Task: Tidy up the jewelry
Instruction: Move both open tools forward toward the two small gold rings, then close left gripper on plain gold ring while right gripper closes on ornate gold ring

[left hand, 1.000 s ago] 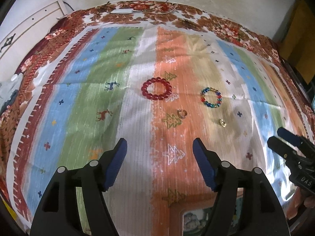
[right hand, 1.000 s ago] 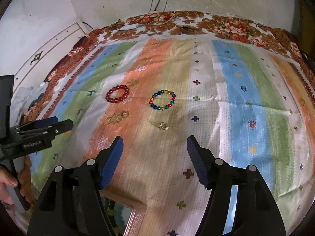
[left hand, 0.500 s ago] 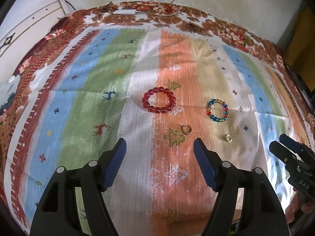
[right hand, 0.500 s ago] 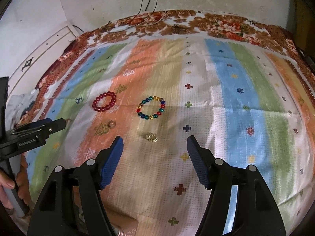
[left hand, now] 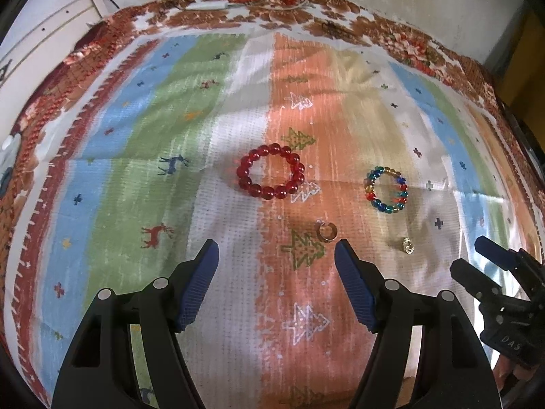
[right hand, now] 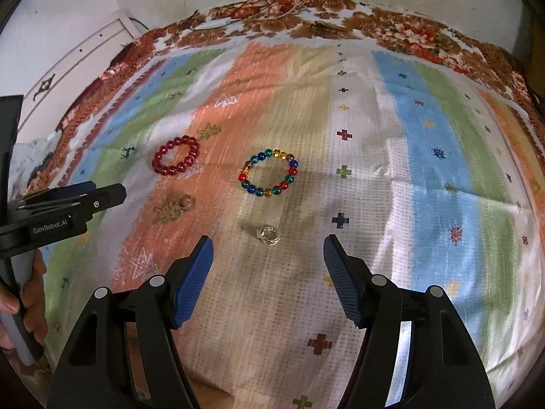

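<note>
A red bead bracelet and a multicoloured bead bracelet lie on the striped cloth. A gold band ring lies just beyond my left gripper, near its right fingertip. A small silver ring lies further right. My left gripper is open and empty. In the right wrist view, my right gripper is open and empty, with the silver ring just ahead between its fingers, the multicoloured bracelet beyond, the red bracelet and gold ring to the left.
The striped cloth covers a bed with a floral border. A white panel stands at the left, a wall and cables behind. The right gripper shows at the right edge of the left view; the left gripper shows at the left of the right view.
Both grippers have moved forward over the cloth toward the jewellery. The box at the bottom edge has dropped out of both views. Both stay open.
</note>
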`<act>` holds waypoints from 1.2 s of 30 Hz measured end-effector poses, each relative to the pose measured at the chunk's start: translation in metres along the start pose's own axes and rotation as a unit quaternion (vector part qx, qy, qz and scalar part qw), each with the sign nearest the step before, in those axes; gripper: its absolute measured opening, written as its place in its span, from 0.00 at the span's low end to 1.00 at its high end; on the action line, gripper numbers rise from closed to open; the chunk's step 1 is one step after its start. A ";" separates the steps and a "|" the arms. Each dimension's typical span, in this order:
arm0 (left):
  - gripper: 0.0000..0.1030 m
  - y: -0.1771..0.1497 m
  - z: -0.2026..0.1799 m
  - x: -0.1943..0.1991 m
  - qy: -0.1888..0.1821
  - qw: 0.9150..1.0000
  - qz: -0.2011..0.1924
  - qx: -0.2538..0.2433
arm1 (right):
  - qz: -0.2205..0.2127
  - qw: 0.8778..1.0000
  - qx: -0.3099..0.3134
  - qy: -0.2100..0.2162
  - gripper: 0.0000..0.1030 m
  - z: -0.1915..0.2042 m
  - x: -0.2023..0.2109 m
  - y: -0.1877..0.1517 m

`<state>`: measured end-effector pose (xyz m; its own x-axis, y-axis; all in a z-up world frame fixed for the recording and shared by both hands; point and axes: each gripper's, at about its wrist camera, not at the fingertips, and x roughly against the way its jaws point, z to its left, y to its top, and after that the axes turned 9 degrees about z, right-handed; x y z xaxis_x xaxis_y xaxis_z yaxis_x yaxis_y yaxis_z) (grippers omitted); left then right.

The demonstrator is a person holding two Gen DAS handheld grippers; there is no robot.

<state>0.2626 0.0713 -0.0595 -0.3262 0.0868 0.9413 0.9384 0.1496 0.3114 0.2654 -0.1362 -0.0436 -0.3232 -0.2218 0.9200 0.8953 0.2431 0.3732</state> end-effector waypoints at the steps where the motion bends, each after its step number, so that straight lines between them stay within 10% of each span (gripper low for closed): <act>1: 0.68 0.001 0.001 -0.002 -0.008 1.000 0.004 0.003 | 0.001 1.000 -0.001 -0.001 0.65 0.000 -0.001 0.000; 36: 0.66 0.035 -0.031 -0.077 -0.025 0.994 0.088 -0.055 | 0.049 0.999 0.009 0.003 0.65 -0.003 -0.056 0.022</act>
<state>0.3241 0.0391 -0.1172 -0.1579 0.1524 0.9756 0.9874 0.0186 0.1569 0.3045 -0.1214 -0.0874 -0.2327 -0.2021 0.9513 0.9170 0.2803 0.2839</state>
